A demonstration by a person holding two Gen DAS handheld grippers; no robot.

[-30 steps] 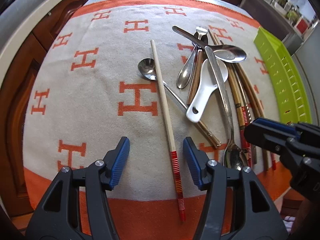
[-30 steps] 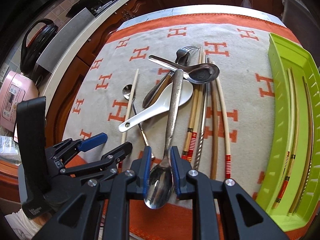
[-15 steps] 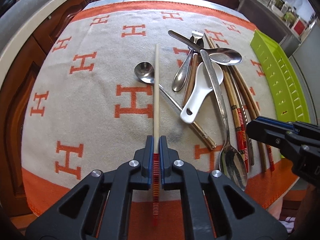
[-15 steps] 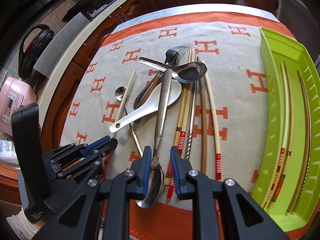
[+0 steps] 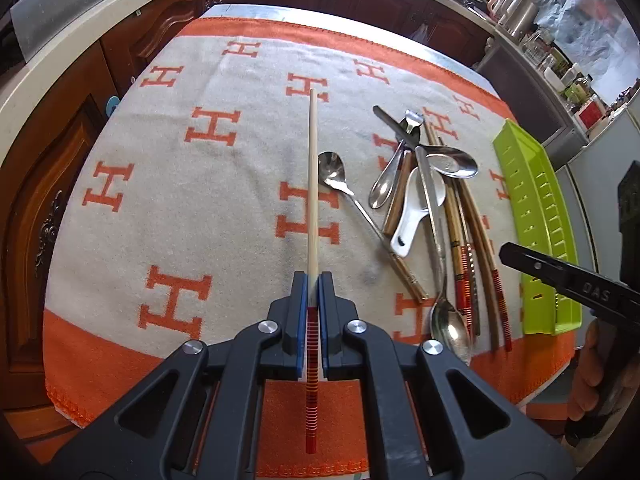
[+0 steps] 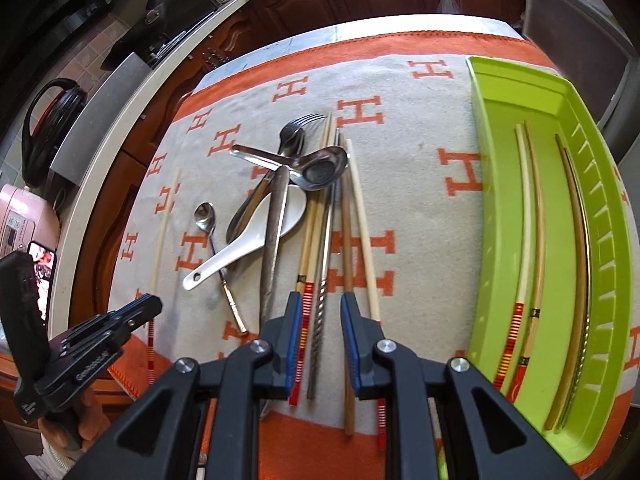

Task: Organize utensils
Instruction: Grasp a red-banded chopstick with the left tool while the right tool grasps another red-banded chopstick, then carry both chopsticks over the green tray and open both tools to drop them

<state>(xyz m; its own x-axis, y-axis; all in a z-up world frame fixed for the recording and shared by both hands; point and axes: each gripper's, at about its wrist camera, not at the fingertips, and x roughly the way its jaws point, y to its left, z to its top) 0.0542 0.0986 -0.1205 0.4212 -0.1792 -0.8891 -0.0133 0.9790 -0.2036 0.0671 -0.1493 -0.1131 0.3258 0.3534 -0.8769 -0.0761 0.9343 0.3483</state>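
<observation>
Chopsticks and spoons make up the clutter on the orange-and-cream blanket (image 5: 168,184). In the left wrist view, the left gripper (image 5: 311,300) has its jaws clamped on one pale chopstick (image 5: 313,184), gripping it where the red-striped end begins; the pale shaft runs straight ahead from the jaws over the blanket, and the striped end sticks back between the gripper's arms. To the right lies the pile: a small metal spoon (image 5: 332,170) by itself just beside the held chopstick, one white ceramic spoon (image 5: 416,216), a big metal ladle-like spoon (image 5: 454,162), a long metal spoon (image 5: 450,326) with its bowl near the blanket's orange border, a fork (image 5: 412,120) at the far end, and several chopsticks I cannot count exactly here. The green tray (image 5: 536,216) stands at the right edge.

In the right wrist view, the right gripper (image 6: 320,312) has its jaws apart, hovering over the near ends of the pile; a twisted metal chopstick (image 6: 320,312) lies between the jaws, a striped one passes under the left finger, and a brown one runs by the right finger. In the tray (image 6: 600,208) lie four chopsticks: two pale ones side by side, then a brown one and a metal one. The left gripper (image 6: 136,310) shows at the lower left, holding its chopstick (image 6: 162,236).
</observation>
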